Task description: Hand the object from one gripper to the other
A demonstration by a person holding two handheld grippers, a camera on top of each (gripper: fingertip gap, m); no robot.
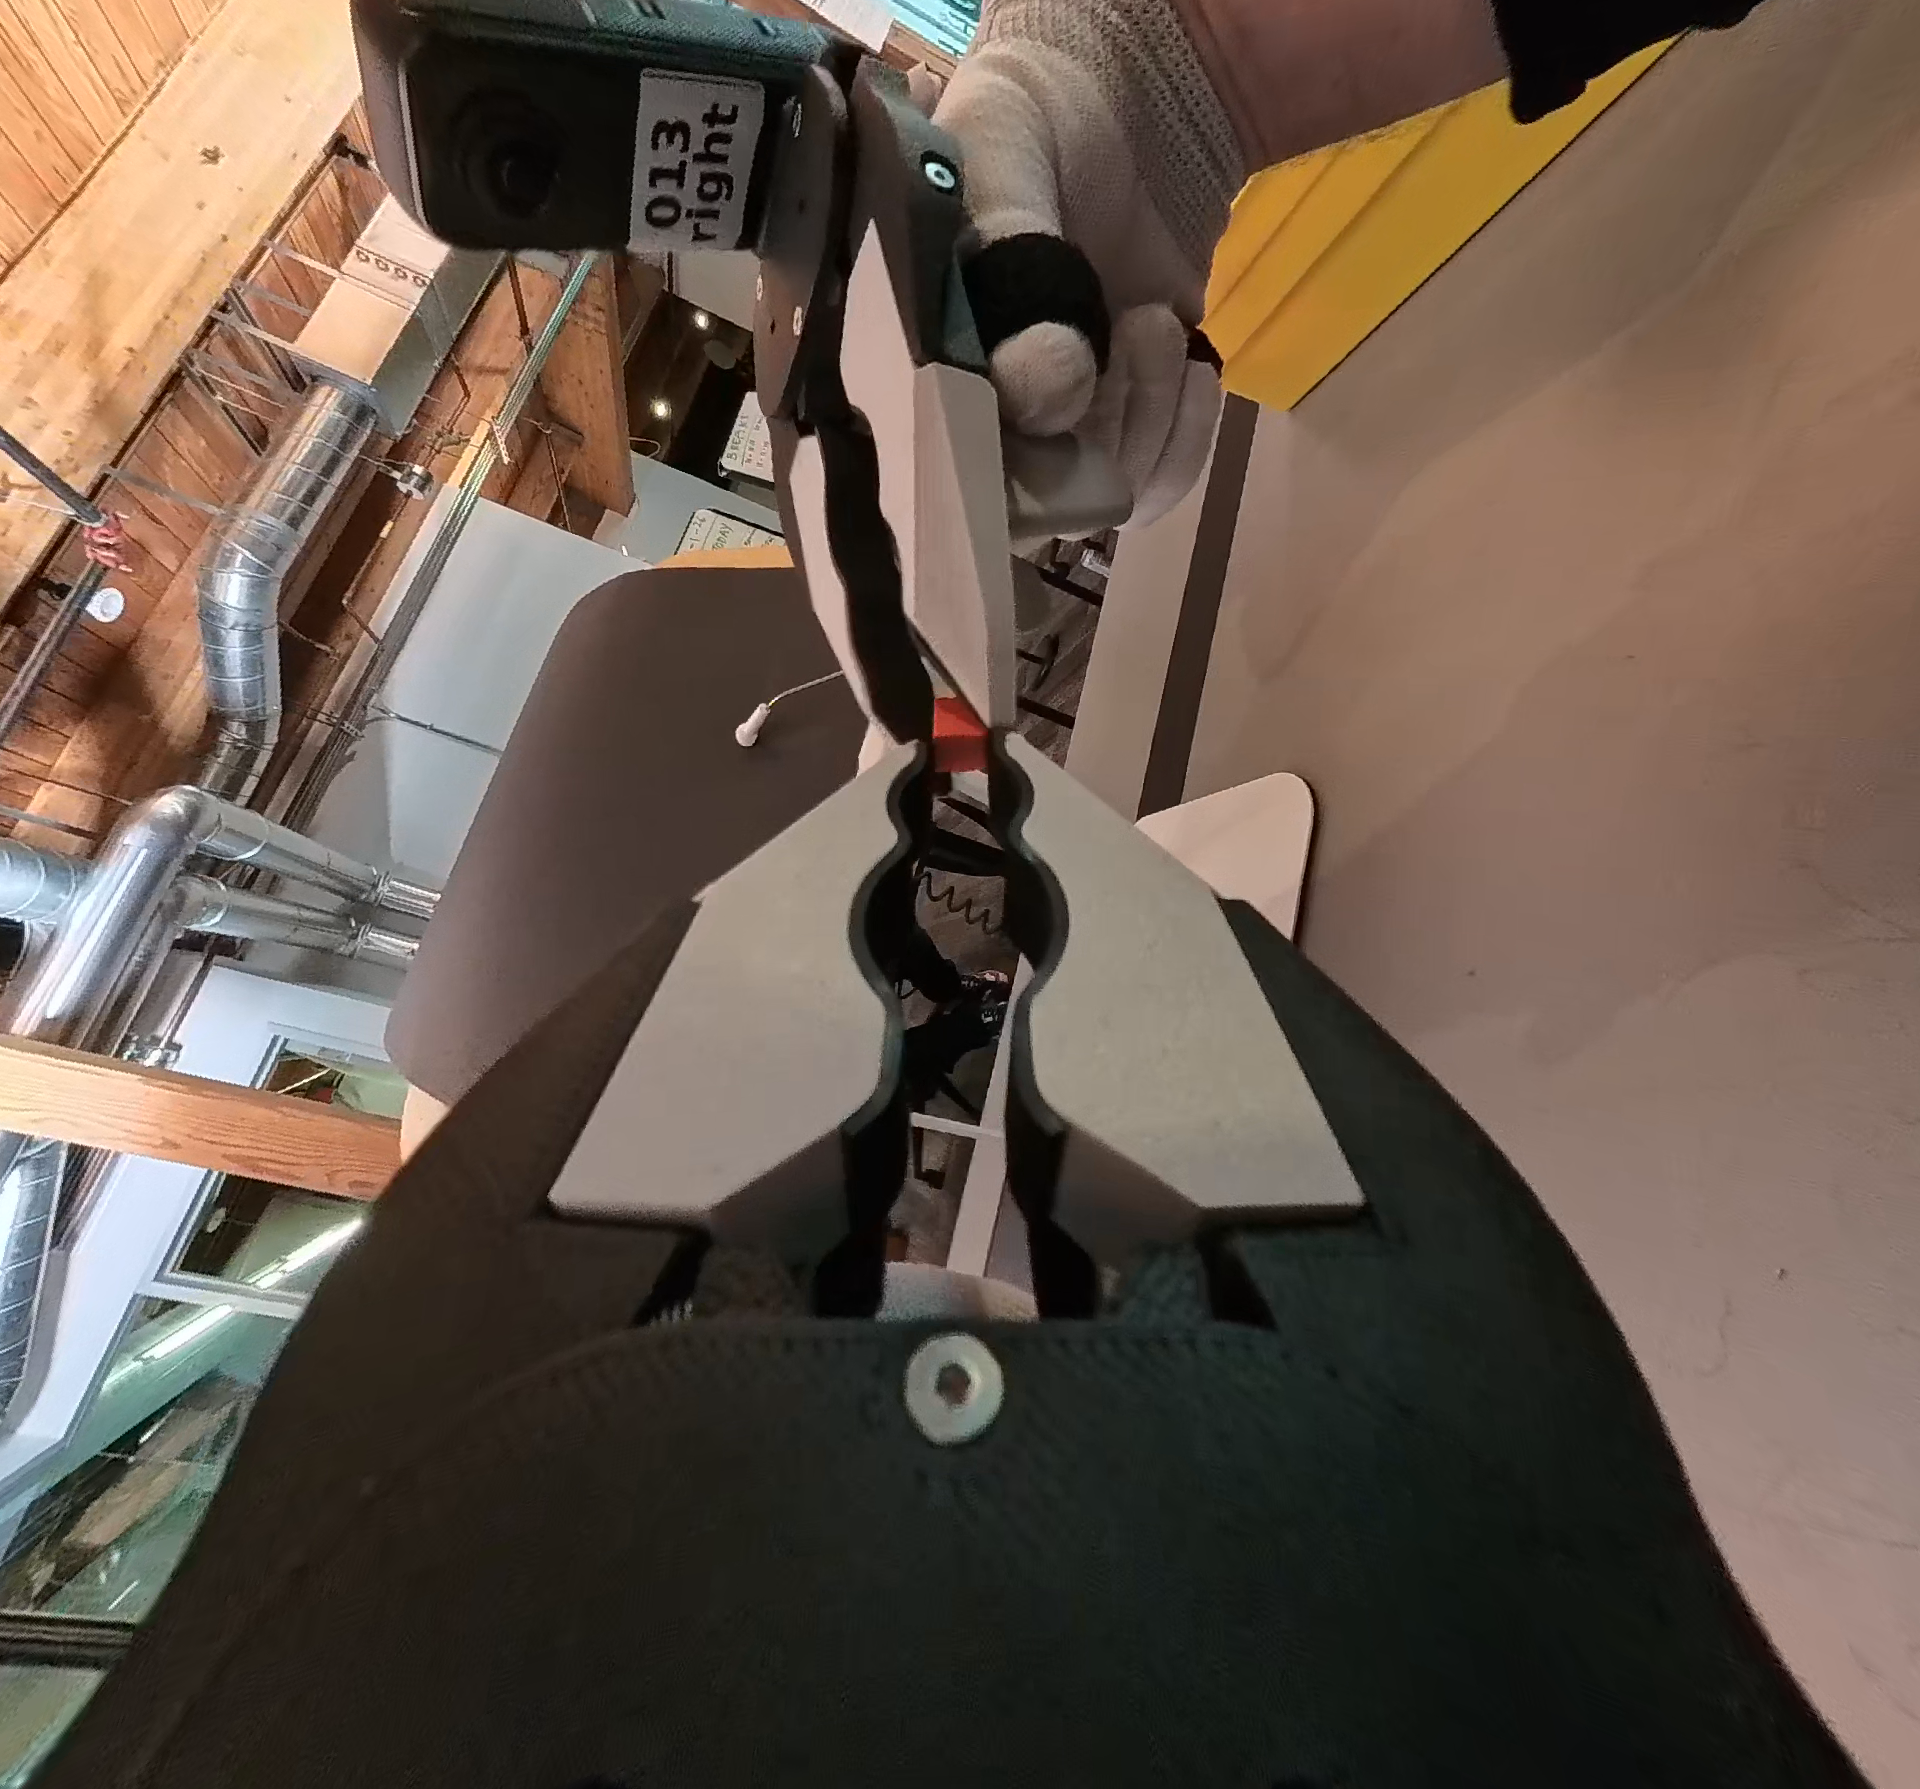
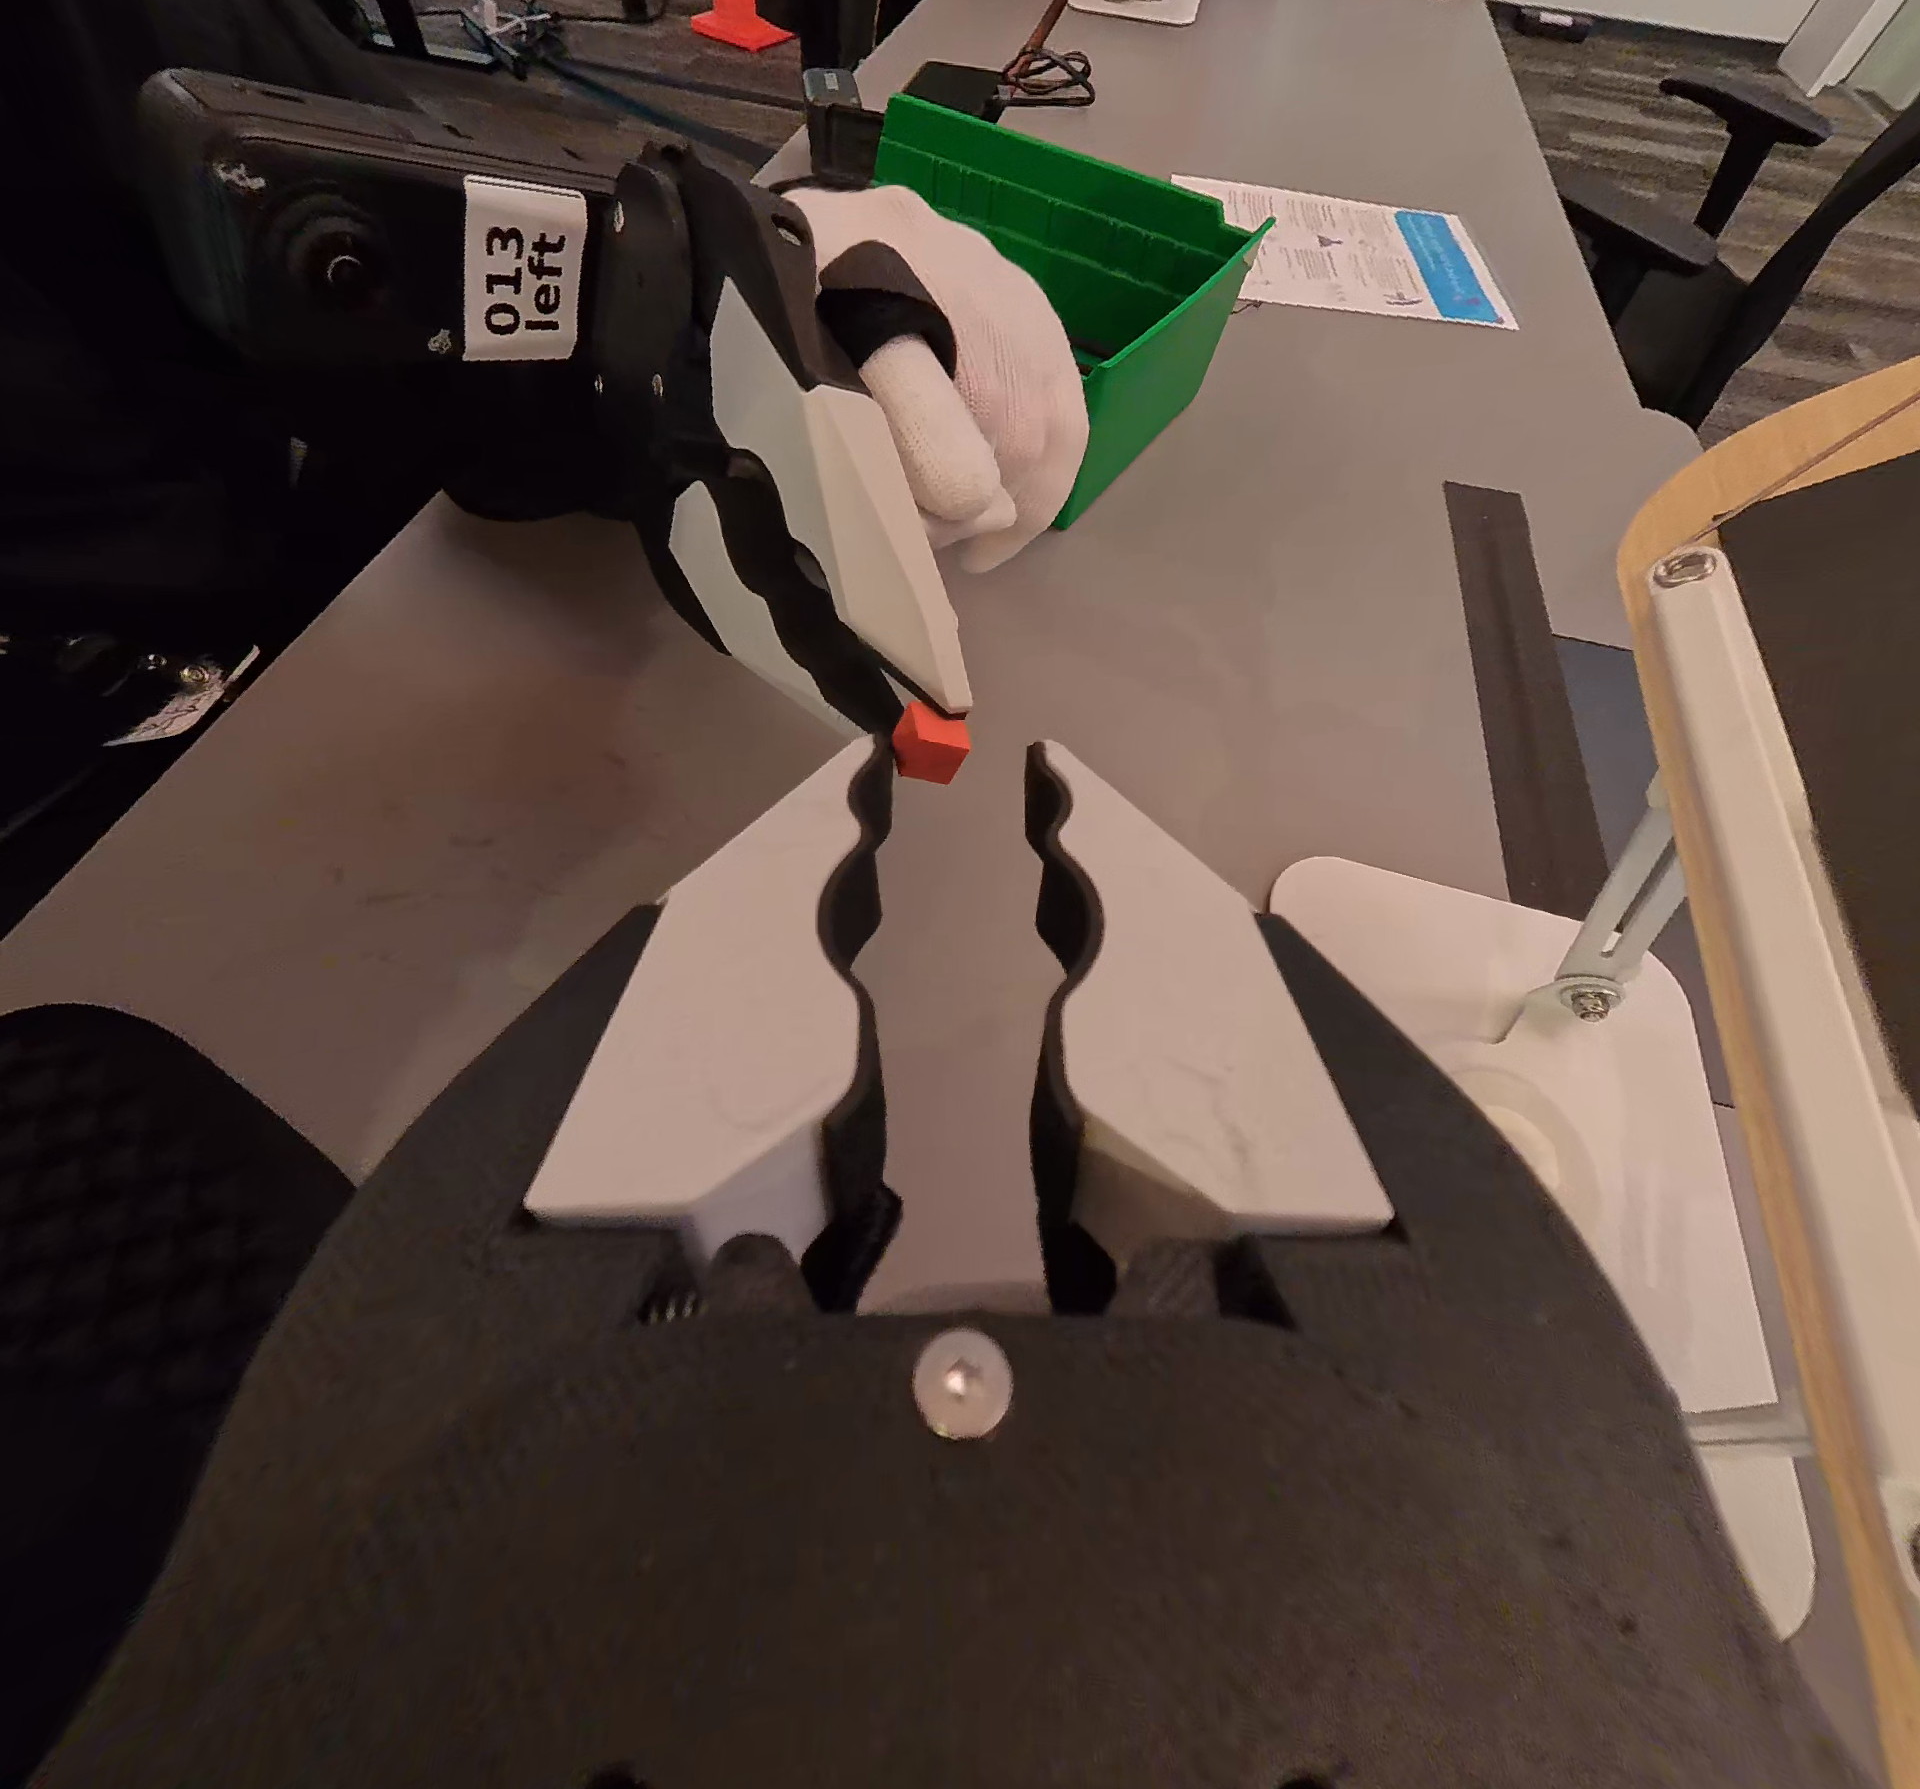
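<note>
The fingers (image 2: 925, 690) of the left gripper (image 2: 914, 716) pinch a small red cube (image 2: 932, 744); the right gripper (image 2: 961, 752) stands narrowly parted beside it.

My left gripper (image 2: 920, 711) comes in from the left of my right gripper (image 2: 961, 763), tips nearly meeting above the table (image 2: 1299, 596). The cube (image 2: 932, 744) sits between my left one's fingertips, just beside my right one's left fingertip (image 2: 868, 768). Behind my left hand (image 2: 966, 368) a bin (image 2: 1091, 212) rests on the table, a paper sheet (image 2: 1371, 253) to its right. A flat stand base (image 2: 1558, 1116) lies on the table near my right.
</note>
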